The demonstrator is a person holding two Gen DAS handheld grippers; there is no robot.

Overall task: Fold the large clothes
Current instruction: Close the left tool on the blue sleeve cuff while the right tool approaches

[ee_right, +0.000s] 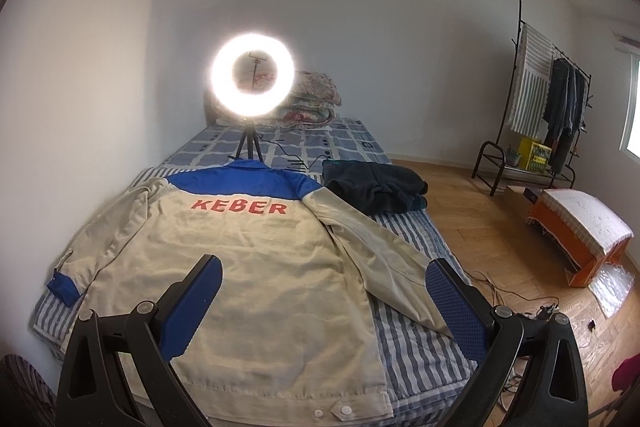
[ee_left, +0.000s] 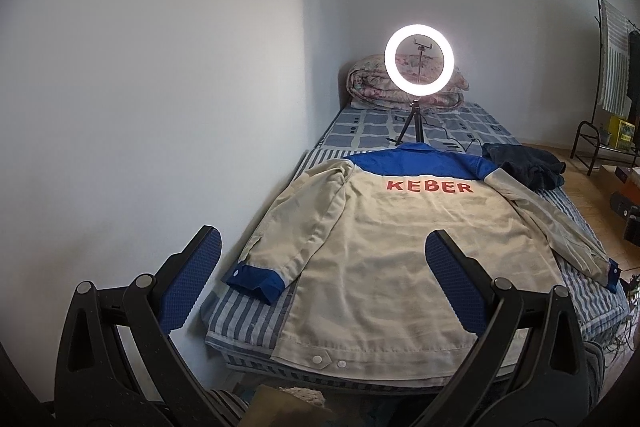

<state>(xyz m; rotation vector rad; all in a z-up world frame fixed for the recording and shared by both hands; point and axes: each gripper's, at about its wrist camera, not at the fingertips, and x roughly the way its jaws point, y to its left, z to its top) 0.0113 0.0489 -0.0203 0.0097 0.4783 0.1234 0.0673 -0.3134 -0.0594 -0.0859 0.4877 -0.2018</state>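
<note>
A beige work jacket (ee_left: 384,247) (ee_right: 248,275) with blue shoulders, blue cuffs and red "KEBER" lettering lies back-up and spread flat on the striped bed (ee_left: 248,319) (ee_right: 416,355), both sleeves out to the sides. My left gripper (ee_left: 324,267) hovers above the jacket's lower left part, open, with nothing between its blue pads. In the right wrist view my right gripper (ee_right: 324,291) hangs open over the lower right part of the jacket, near the right sleeve (ee_right: 384,259). The left cuff (ee_left: 256,279) rests near the wall-side bed edge.
A lit ring light (ee_left: 419,62) (ee_right: 253,75) on a tripod stands behind the collar. A dark folded garment (ee_left: 524,163) (ee_right: 372,187) lies at the bed's right. A folded quilt (ee_right: 312,103) sits at the head. Clothes rack (ee_right: 536,99), orange stool (ee_right: 580,231) and floor cables (ee_right: 520,303) are to the right.
</note>
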